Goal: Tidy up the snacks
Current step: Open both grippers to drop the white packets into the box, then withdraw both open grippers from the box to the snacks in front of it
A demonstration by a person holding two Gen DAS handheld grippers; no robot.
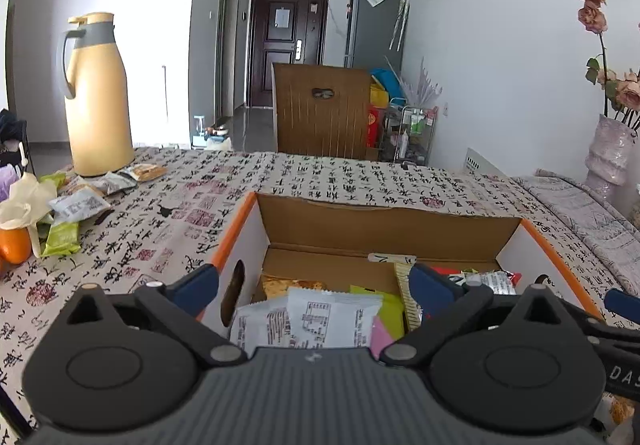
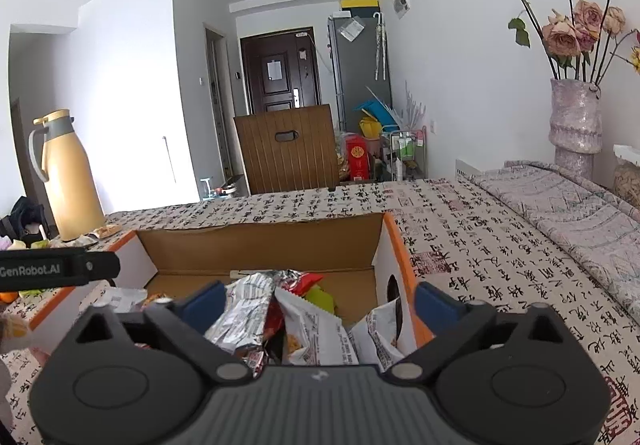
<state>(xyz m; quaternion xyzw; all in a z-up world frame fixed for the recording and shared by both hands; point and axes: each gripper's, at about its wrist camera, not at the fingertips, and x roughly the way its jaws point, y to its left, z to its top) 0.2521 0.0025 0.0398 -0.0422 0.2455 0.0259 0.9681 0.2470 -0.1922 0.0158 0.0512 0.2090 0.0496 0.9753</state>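
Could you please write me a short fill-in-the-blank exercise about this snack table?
1. The packets lie inside a cardboard ___ with orange edges.
2. The yellow flask stands on the ___.
3. The left gripper has its jaws ___.
4. The vase holds dried ___.

Missing words: box; table; open; roses

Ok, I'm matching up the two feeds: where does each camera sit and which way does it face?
Left wrist: behind the open left tongs, above the orange-edged cardboard box's left end, facing the dark door; the right tongs' blue tip shows at the frame's right edge.
Right wrist: behind the open right tongs, above the box's right end, facing the same way; the left tongs' black arm shows at left.
Shared: box, yellow thermos jug, calligraphy-print tablecloth.
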